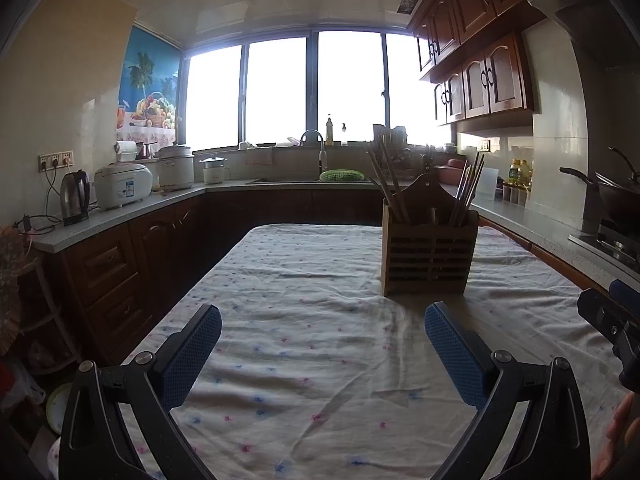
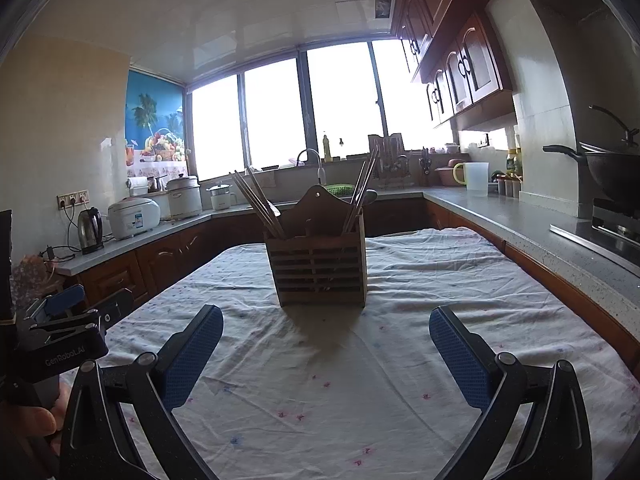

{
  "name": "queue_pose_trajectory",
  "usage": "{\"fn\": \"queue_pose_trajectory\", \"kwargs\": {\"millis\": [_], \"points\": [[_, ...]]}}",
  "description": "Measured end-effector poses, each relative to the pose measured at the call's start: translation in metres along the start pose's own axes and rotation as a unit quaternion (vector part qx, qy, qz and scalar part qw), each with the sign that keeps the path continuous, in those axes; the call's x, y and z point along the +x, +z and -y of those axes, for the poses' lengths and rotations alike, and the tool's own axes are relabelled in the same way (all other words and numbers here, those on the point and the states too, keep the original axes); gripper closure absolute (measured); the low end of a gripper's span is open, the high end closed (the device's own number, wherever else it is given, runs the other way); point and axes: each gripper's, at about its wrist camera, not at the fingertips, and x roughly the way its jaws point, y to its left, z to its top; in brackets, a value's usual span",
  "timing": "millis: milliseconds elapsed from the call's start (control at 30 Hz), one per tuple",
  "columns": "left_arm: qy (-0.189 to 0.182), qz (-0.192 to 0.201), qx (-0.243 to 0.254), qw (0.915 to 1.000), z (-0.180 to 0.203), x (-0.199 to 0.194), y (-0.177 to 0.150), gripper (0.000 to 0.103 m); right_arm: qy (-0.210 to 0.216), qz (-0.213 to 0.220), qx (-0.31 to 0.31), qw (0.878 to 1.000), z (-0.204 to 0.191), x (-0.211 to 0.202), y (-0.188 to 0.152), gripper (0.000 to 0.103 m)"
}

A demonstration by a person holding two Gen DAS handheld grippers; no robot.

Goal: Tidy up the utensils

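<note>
utensil holder [image 2: 320, 256]: wooden slatted box, upright on the table cloth [image 2: 400, 360], with a tall arched back panel rising at its far side; it stands near the middle of the table in the right wrist view and right of centre in the left wrist view [image 1: 430, 254].
left chopsticks [image 2: 258, 206]: a bundle in the holder's left compartment, long axis steep, tips leaning up and to the left.
right chopsticks [image 2: 362, 194]: a bundle in the right compartment, long axis steep, tips leaning up and to the right; the two bundles splay apart in a v.
left gripper [image 1: 323, 344]: low over the cloth, pointing forward along the table; blue-padded fingers [image 1: 192, 354] spread wide, nothing between them; holder ahead and to its right, well apart from the fingers.
right gripper [image 2: 326, 348]: low over the cloth, aimed straight at the holder; fingers [image 2: 460, 356] spread wide and bare, the holder framed between them but farther off, not touching.
relation of grippers: side by side, roughly level; each shows at the edge of the other's view.
hand [image 2: 28, 420]: part of a thumb at the lower left edge of the right wrist view, by the left gripper's body.
surroundings: counter [image 2: 520, 220] on the right, sink and window behind.
</note>
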Motion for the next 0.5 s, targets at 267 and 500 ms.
{"fn": "queue_pose_trajectory", "kwargs": {"millis": [267,500], "points": [[-0.001,-0.004,-0.001,1.0000,0.0009,0.0007,0.0012,0.001,0.001,0.000,0.000,1.000,-0.0008,0.0001,0.0000,0.000],[-0.003,-0.005,-0.001,1.0000,0.0023,0.0015,0.0017,0.001,0.002,-0.002,0.002,1.000,-0.0013,0.0023,0.0000,0.000]]}}
